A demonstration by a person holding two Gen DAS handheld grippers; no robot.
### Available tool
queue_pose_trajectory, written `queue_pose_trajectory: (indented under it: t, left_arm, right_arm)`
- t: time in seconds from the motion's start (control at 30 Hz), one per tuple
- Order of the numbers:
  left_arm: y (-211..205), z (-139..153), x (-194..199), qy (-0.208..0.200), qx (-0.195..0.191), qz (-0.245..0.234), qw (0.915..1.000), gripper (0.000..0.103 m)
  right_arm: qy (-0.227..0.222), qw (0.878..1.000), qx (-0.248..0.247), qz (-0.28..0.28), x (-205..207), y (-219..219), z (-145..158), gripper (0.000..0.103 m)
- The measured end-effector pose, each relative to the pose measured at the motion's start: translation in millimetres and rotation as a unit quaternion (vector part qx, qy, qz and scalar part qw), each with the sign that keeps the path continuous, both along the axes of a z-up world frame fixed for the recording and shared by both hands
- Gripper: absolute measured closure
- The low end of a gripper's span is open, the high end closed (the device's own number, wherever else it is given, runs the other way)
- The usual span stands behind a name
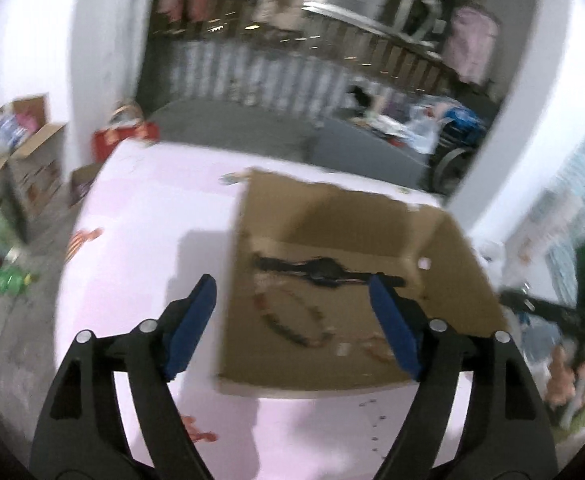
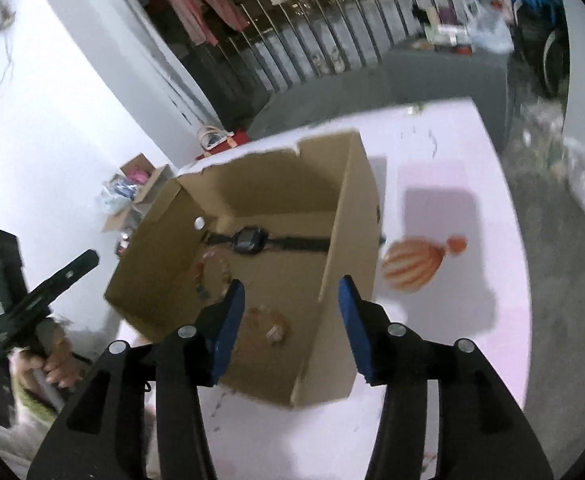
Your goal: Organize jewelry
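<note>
Jaws of both grippers stood spread with nothing between them. The left gripper (image 1: 292,320) hung over the near left edge of the cardboard box (image 1: 444,248), one blue pad outside the box wall over the pink table (image 1: 140,208) and the other over the box floor. The right gripper (image 2: 292,324) hung over the near right corner of the same box, its jaws straddling the right wall.

Inside, nearest the jaws, lay a beaded bracelet (image 1: 292,320), a loose oval of small dark and reddish beads, directly between the left pads in that view. Just right of it, toward the right gripper, sat a paler, pinkish piece (image 2: 270,326), too blurred to name. Farther in, a black wristwatch (image 1: 324,272) lay flat against the far wall, its strap stretched left to right across the box, so its long axis ran crosswise to both grippers.

Judging by this layout, the jewelry seen was already in the box; the left gripper was nearer the bracelet, the right nearer the pinkish piece, and both pieces lay forward and below the jaws.

Beyond the right wall, an orange striped ornament (image 2: 412,264) rested on the table, well apart from the box contents.
</note>
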State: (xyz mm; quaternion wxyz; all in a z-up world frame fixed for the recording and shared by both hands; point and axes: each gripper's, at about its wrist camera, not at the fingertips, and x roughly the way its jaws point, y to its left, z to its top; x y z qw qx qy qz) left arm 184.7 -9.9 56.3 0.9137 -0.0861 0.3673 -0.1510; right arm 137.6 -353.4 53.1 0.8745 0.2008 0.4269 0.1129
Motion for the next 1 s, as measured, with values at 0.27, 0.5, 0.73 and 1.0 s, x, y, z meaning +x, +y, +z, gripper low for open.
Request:
queue_pose_trajectory:
  t: [0.27, 0.5, 0.73, 1.0]
  left_arm:
    - [25, -49, 31, 0.119, -0.052, 0.029, 0.9912, 0.027]
    - [9, -68, 31, 0.154, -0.082, 0.014, 0.9846, 0.027]
    - [0, -61, 20, 0.143, -0.056, 0.023, 0.9879, 0.027]
    - [2, -46, -7, 0.137, -0.054, 0.019, 0.9889, 0.027]
  right_arm:
    - [0.056, 0.998, 0.010, 0.004, -3, 10, -26, 0.051]
    - [0.082, 0.996, -0.031, 0.015, 6, 22, -32, 0.045]
    - [0.087, 0.995, -0.049, 0.011, 5, 27, -27, 0.045]
    - [0.077, 0.996, -0.044, 0.010, -20, 28, -16, 0.046]
